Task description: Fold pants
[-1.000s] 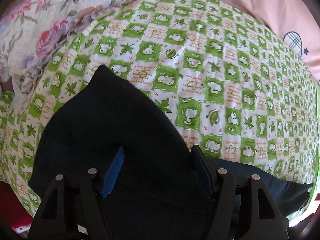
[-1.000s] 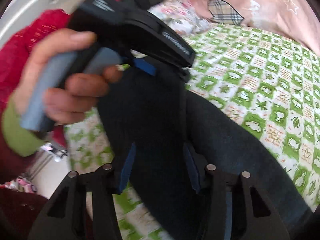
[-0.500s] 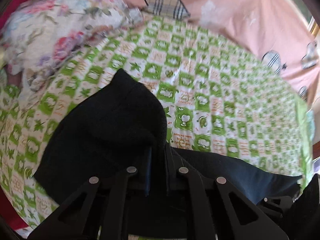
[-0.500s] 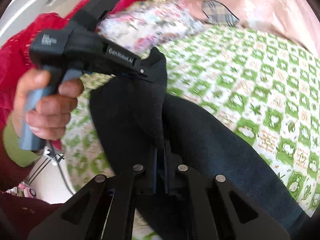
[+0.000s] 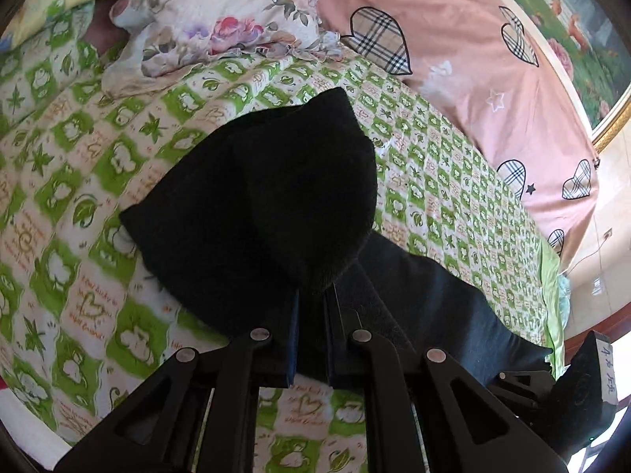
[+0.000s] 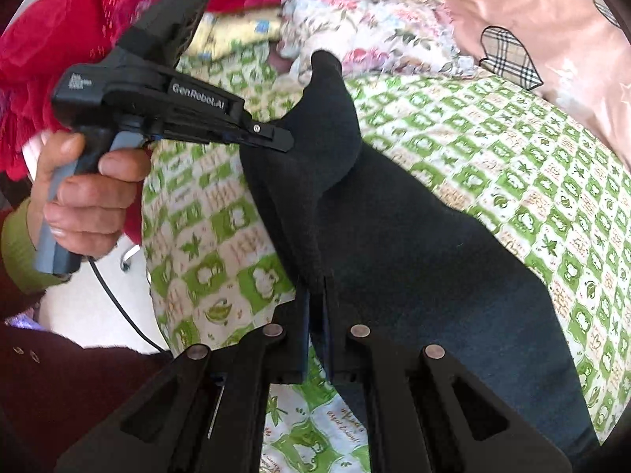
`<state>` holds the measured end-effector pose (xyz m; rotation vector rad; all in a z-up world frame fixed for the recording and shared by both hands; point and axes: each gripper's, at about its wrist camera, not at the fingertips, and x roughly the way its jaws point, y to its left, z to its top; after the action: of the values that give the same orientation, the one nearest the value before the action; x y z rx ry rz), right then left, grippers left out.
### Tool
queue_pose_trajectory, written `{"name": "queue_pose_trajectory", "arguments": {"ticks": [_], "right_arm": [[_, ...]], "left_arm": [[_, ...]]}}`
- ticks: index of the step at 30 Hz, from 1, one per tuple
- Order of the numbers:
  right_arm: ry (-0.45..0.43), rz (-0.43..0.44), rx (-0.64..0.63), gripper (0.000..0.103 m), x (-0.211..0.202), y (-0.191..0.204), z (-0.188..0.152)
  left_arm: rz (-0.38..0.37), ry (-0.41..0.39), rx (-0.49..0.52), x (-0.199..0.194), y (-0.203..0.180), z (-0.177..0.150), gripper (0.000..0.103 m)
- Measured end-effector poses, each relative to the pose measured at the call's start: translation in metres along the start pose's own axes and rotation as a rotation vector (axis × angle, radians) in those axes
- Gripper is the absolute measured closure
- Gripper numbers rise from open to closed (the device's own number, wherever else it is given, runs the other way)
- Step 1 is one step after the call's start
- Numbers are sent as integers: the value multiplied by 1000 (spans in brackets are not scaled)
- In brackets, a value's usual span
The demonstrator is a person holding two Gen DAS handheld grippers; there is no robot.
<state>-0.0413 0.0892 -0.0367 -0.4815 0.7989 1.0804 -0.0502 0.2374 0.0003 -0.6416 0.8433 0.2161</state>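
Dark pants [image 5: 276,197] lie across a green-and-white checked bedsheet [image 5: 79,205], one end raised off it and the rest trailing away along the bed. The left gripper [image 5: 311,315] is closed tight on a fold of the raised fabric, and the right gripper [image 6: 314,303] is likewise clamped on the cloth — both sets of jaws nearly meeting with only fabric between. A person's hand [image 6: 83,201] grasps the left gripper's handle; a floral pillow [image 5: 221,15] and a pink quilt [image 5: 465,59] lie beyond.
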Motion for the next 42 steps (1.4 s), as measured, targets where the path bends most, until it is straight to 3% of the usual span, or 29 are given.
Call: {"name": "queue_pose_trajectory", "arguments": {"ticks": [3, 7, 10, 12, 14, 18, 24, 28, 32, 35, 42], "right_arm": [[37, -1, -18, 96, 5, 4, -3], [16, 15, 20, 89, 3, 1, -4], [-16, 59, 64, 71, -3, -2, -1], [-41, 60, 81, 57, -6, -3, 1], [-58, 53, 95, 57, -8, -5, 5], [-90, 2, 143, 57, -12, -20, 9], [-141, -70, 356, 57, -25, -88, 9], [-135, -97, 404, 57, -22, -119, 16], [-97, -89, 393, 57, -7, -131, 29], [-59, -69, 360, 57, 9, -134, 40], [73, -9, 315, 57, 51, -145, 50]], "left_arm": [[2, 3, 8, 2, 4, -6, 93], [28, -2, 3, -1, 13, -12, 87], [89, -26, 5, -13, 19, -12, 86], [101, -40, -1, -20, 21, -11, 74], [107, -59, -5, -28, 23, -7, 51], [137, -94, -1, -37, 25, 3, 42], [218, -68, -70, -25, 46, 17, 42], [224, -68, -102, -24, 57, 20, 42], [247, -67, -100, -24, 62, 21, 42], [274, -49, -113, -22, 69, 19, 34], [268, -2, -144, -9, 86, 15, 34]]}}
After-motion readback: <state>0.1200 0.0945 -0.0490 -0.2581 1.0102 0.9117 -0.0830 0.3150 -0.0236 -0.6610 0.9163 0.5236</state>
